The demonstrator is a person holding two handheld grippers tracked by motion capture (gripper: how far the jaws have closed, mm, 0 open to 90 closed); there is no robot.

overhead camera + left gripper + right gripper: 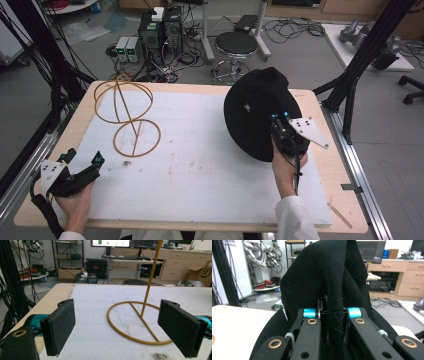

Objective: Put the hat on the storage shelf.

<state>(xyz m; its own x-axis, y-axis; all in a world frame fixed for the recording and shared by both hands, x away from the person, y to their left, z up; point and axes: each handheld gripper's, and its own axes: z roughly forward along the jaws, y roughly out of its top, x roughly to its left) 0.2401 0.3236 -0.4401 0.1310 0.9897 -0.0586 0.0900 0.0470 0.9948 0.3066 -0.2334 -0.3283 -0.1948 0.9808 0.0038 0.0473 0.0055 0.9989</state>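
Right gripper (280, 121) clamped on black fabric bucket hat (257, 112) — lift clear, centre over yellow wire hat stand (127, 115) — left gripper (84, 156) wide, empty.

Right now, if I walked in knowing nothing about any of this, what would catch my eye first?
Probably the black hat, lifted off the right side of the white table pad and pinched by its fabric in the shut right gripper. Next, the yellow wire hat stand at the far left of the pad. The left gripper rests at the near left edge, its fingers spread wide, pointing at the stand's ring base.
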